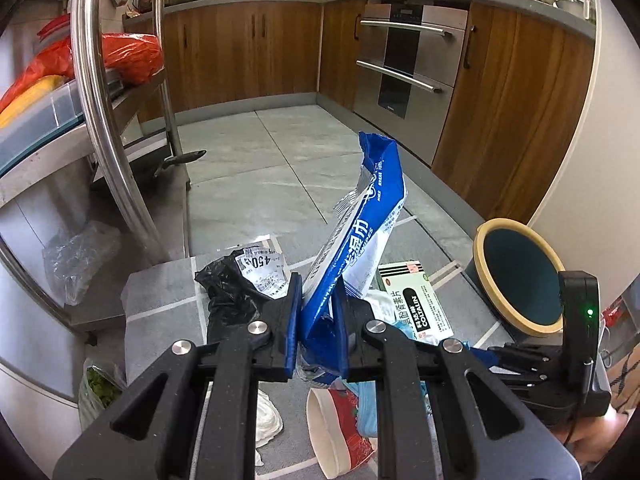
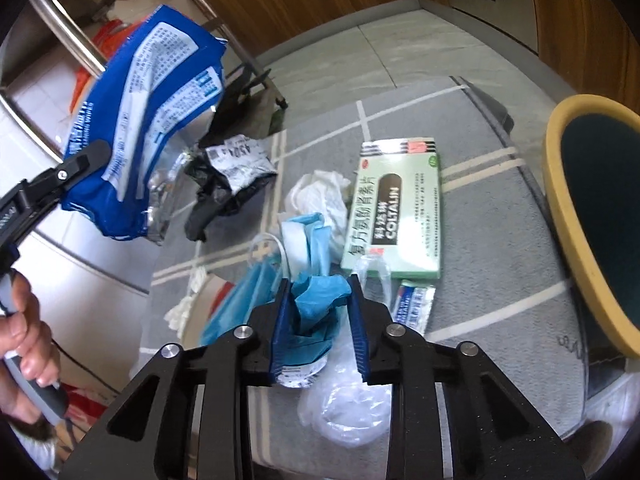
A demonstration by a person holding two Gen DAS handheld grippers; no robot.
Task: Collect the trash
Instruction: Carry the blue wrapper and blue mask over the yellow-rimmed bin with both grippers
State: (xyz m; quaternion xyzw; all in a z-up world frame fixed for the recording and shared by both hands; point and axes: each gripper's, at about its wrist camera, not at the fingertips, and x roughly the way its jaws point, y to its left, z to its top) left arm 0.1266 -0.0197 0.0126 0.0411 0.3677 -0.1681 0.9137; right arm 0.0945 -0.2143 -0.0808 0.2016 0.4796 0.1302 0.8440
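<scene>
Gripping the blue wet-wipe pack (image 1: 356,236), the left hand-held gripper (image 1: 316,320) holds it above the mat. Right hand-held gripper (image 2: 318,320) is clamped on a blue mask (image 2: 316,300); bin (image 2: 592,216) lies to its right, nearer this hand.

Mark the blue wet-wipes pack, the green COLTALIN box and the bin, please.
blue wet-wipes pack (image 1: 362,236): left wrist view, on its blue printed face above the jaws.
green COLTALIN box (image 2: 396,208): right wrist view, on the middle of its top face.
bin (image 2: 576,216): right wrist view, on its yellow rim.
</scene>
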